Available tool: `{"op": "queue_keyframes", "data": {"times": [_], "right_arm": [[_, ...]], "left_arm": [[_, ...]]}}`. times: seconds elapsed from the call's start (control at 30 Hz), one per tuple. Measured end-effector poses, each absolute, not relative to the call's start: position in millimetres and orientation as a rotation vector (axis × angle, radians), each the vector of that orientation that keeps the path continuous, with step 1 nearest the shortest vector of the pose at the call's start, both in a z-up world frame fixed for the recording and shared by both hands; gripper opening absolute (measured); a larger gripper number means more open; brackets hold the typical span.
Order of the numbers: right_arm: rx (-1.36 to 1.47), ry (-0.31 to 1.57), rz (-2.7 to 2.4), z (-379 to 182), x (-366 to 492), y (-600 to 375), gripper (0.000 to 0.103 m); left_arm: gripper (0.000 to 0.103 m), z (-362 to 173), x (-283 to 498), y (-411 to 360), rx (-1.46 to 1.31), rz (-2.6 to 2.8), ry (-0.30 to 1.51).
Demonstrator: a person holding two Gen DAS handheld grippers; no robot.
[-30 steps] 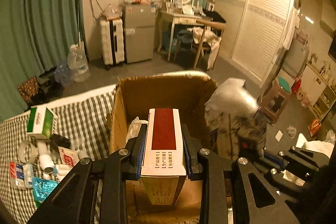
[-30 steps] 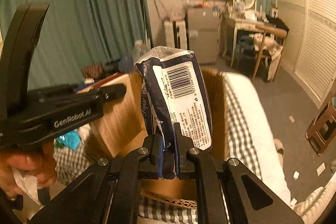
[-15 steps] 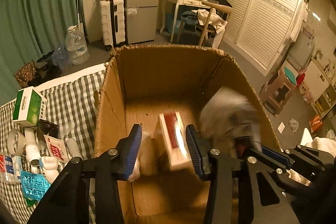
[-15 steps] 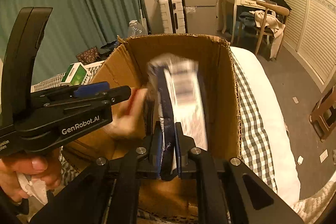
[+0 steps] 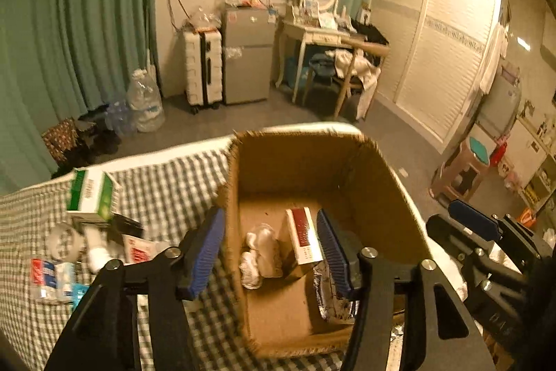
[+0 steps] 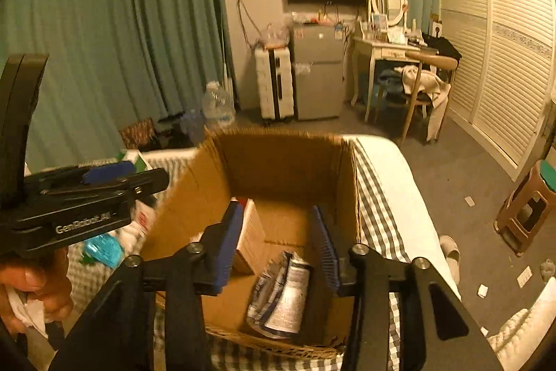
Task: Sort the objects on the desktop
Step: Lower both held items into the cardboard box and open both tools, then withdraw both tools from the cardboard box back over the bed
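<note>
Both grippers hang above the open cardboard box point(image 5: 399, 197), which stands on the checked bed cover point(image 5: 166, 183) near the bed's far edge. The left gripper point(image 5: 267, 252) is letting go, its jaws opening with nothing pressed between them; the red-and-white carton point(image 5: 302, 240) lies free on the box floor below. The right gripper point(image 6: 278, 246) is likewise empty, its jaws opening, and the blue-and-white packet point(image 6: 281, 298) lies crumpled at the box's near wall.

Inside the box I count three things: one carton, one packet, one bundle of white wrapping point(image 5: 260, 252).

What remains to sort sits toward the bed's left edge. The green-and-white box point(image 5: 92, 195) looks light and stiff; its flat side faces would likely take a firm pinch without crushing. One white tube point(image 5: 95, 249) beside it is probably smooth and could roll, so a hold across its middle seems safest. One red-printed sachet point(image 5: 139, 251) and one teal blister pack point(image 6: 104, 249) look thin and limp, best nipped at an edge. A few small packets point(image 5: 48, 273) lie nearest that edge; blur keeps me from counting them exactly.
</note>
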State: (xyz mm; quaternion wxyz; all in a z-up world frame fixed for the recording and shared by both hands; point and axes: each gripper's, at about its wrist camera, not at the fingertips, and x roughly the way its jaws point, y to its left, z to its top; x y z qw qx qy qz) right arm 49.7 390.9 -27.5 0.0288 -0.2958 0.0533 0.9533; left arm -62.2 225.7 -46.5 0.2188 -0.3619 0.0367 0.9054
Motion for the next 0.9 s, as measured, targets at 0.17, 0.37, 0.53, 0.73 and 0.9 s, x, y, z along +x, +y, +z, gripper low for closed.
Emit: {"op": "queue_keyframes", "data": {"times": [0.17,0.37,0.53,0.73,0.9], "right_arm": [[-0.816,0.134,2.997,4,71,371,0.050],[-0.737,0.110,3.062,31,91,340,0.057],[-0.669,0.151,3.101,48,111,320,0.065],[-0.588,0.119,3.133,65,122,296,0.077],[-0.490,0.142,3.176,77,131,278,0.103]], "left_arm": [[0.068,-8,-41,192,-0.909,2.553,0.074],[0.074,34,-13,148,-0.816,2.606,0.048],[0.081,60,5,114,-0.754,2.656,0.039],[0.095,81,26,70,-0.659,2.744,0.040],[0.103,91,40,39,-0.585,2.819,0.057]]}}
